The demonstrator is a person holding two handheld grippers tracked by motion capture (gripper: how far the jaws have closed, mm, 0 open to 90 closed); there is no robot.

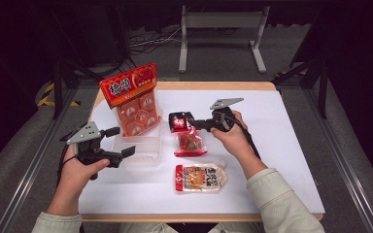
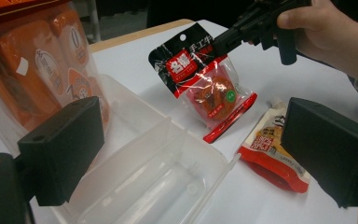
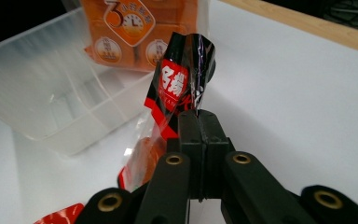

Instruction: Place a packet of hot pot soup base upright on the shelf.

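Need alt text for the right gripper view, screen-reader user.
The right gripper is shut on the top edge of a black-and-red snack packet, which hangs beside its jaws above a white table. Behind it stands a clear plastic container with an orange snack bag in it.

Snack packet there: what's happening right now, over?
Right gripper shut on the snack packet, lifted. Left gripper open beside the clear box. Nothing blocking the box.
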